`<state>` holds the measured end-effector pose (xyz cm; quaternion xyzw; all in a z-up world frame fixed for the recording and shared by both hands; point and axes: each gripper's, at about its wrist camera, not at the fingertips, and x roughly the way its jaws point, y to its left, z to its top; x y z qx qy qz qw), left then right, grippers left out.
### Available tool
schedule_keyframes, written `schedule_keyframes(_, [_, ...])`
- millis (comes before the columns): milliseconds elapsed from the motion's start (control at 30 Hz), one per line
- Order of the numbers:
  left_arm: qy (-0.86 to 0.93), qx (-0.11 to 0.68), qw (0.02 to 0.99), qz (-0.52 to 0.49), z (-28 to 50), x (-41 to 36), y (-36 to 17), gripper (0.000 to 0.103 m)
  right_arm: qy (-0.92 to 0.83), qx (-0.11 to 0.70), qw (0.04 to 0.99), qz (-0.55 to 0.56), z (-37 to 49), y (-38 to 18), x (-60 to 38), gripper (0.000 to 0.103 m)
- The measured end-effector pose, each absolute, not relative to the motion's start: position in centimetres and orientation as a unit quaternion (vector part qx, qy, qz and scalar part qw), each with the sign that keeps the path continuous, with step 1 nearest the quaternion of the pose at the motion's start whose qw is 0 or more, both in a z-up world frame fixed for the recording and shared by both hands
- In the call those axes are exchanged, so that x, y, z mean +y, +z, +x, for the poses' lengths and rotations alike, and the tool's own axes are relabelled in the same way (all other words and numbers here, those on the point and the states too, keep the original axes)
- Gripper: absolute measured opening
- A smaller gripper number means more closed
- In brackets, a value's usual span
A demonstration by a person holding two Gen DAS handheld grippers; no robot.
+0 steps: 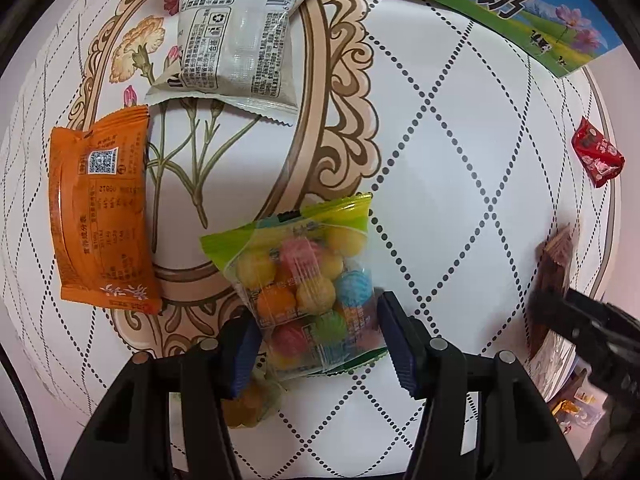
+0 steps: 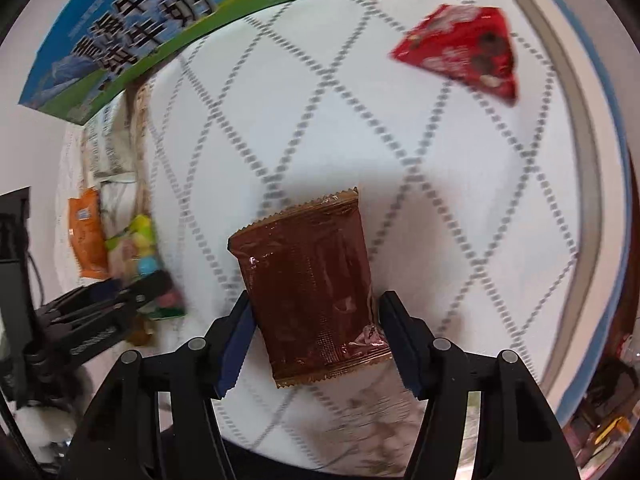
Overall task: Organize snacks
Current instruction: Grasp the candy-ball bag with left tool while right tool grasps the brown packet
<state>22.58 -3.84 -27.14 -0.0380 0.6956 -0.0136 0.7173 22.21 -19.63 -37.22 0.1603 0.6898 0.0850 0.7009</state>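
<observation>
Landmark: milk carton, lying at the far edge of the patterned tablecloth
- My left gripper: closed on the candy-ball bag, well in front of the carton
- My right gripper: clamped on the brown packet, in front of the carton
- Grey-white packet: touching the carton
- Orange packet: nearer me than the carton, well left of it
- Red packet: just beyond the carton's right end

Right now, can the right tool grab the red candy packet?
Probably not yet. The right tool already has the brown foil snack packet between its fingers, and the red candy packet lies farther ahead across bare tablecloth.
</observation>
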Motion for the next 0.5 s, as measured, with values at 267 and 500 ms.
schedule_keyframes(267, [-0.013,0.711,0.697,-0.093,25.0,-0.8,-30.1,0.061,0.086,0.689,0.710,0.118,22.8,-36.5,-18.9,0.071])
schedule_keyframes(500, [-0.003,0.703,0.704,-0.099,24.8,0.3,-30.1,0.048,0.073,0.673,0.733,0.063,23.2,-37.0,-16.2,0.059])
